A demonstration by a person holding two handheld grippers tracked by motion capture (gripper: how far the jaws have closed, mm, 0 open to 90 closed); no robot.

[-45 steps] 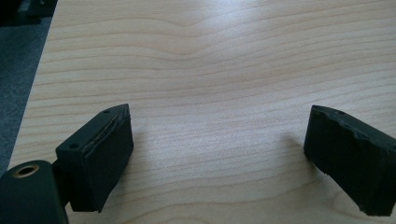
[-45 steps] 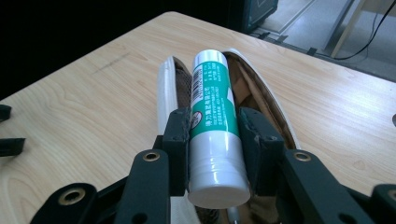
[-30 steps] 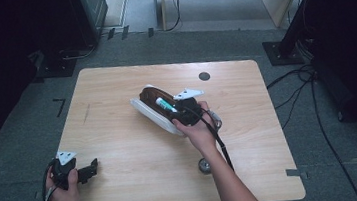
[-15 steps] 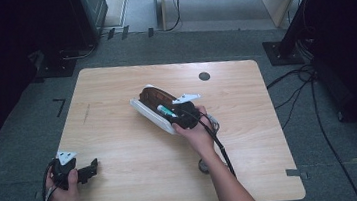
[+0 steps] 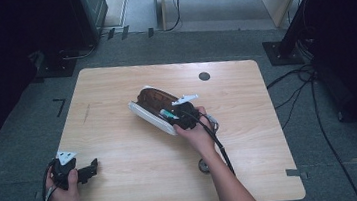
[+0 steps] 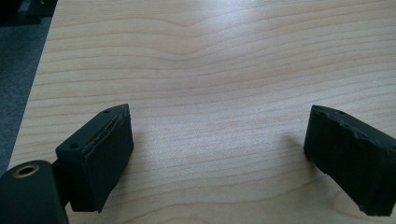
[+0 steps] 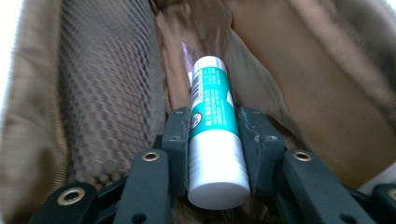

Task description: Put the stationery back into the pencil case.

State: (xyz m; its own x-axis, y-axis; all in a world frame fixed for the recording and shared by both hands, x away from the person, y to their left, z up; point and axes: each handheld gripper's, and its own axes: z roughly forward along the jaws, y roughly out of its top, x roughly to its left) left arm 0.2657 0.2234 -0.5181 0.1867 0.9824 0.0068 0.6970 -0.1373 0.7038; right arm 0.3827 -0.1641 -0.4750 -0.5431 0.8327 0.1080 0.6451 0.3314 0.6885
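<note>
right gripper: clamps smooth teal-white cylindrical tube | inside brown mesh-lined pouch | left gripper: agape, empty, near-left on wooden table

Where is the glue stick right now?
The glue stick is clamped in the right gripper, poking into the open brown pouch mid-table, beside its mesh pocket.

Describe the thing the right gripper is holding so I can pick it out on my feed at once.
Start at the wooden table, then the open brown pouch near its middle. At the pouch's mouth, the right gripper clamps a small glue stick: a teal-and-white tube, the only bright thing against the brown lining and mesh pocket.
</note>
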